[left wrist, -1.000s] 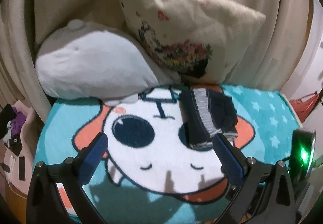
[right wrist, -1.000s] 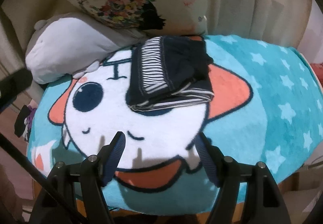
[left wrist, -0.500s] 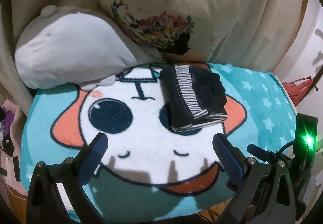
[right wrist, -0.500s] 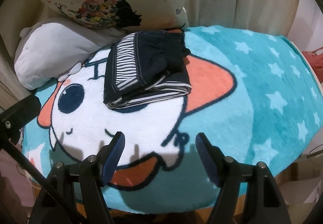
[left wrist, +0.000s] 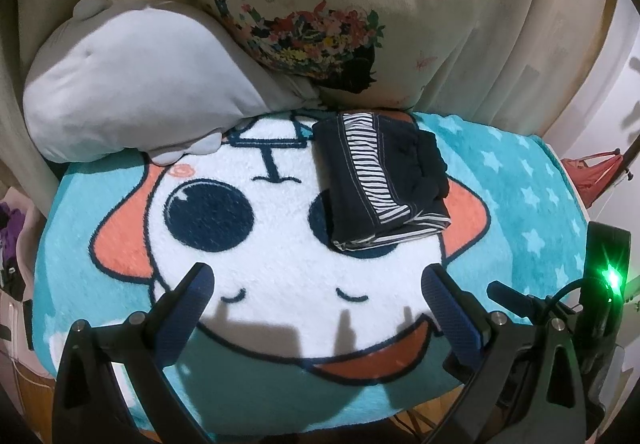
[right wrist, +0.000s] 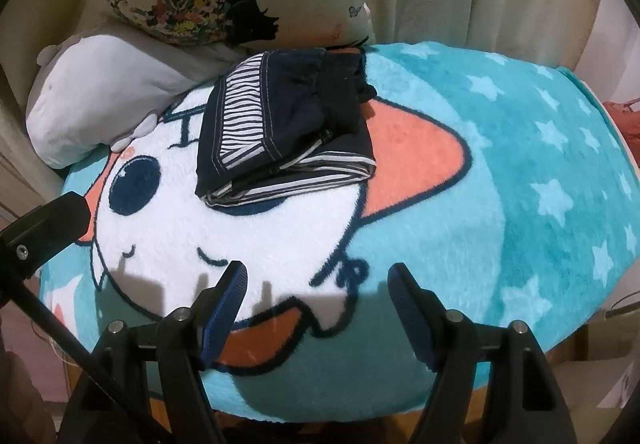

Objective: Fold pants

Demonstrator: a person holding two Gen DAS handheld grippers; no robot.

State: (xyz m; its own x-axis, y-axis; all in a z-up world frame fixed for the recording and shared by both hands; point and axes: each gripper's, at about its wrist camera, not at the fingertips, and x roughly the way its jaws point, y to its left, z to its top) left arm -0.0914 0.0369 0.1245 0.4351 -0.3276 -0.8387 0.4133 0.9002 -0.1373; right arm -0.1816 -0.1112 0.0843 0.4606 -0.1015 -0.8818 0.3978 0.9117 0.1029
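Note:
The dark navy pants [left wrist: 380, 175] with a striped lining lie folded into a small bundle on the cartoon blanket [left wrist: 280, 244], at its far middle. They also show in the right wrist view [right wrist: 288, 123]. My left gripper [left wrist: 316, 284] is open and empty, held well short of the pants over the blanket's near part. My right gripper [right wrist: 318, 280] is open and empty too, held back near the blanket's front edge. Neither touches the pants.
A white plush pillow [left wrist: 132, 83] and a floral cushion [left wrist: 340, 3] lean against the beige curtain behind the blanket. The blanket [right wrist: 520, 163] drops off at its front and right edges. The left gripper's body [right wrist: 40, 228] shows at the right wrist view's left edge.
Both grippers have drawn back and shifted, so the pants sit farther off in both views. The pants lie as before. Both grippers stay open.

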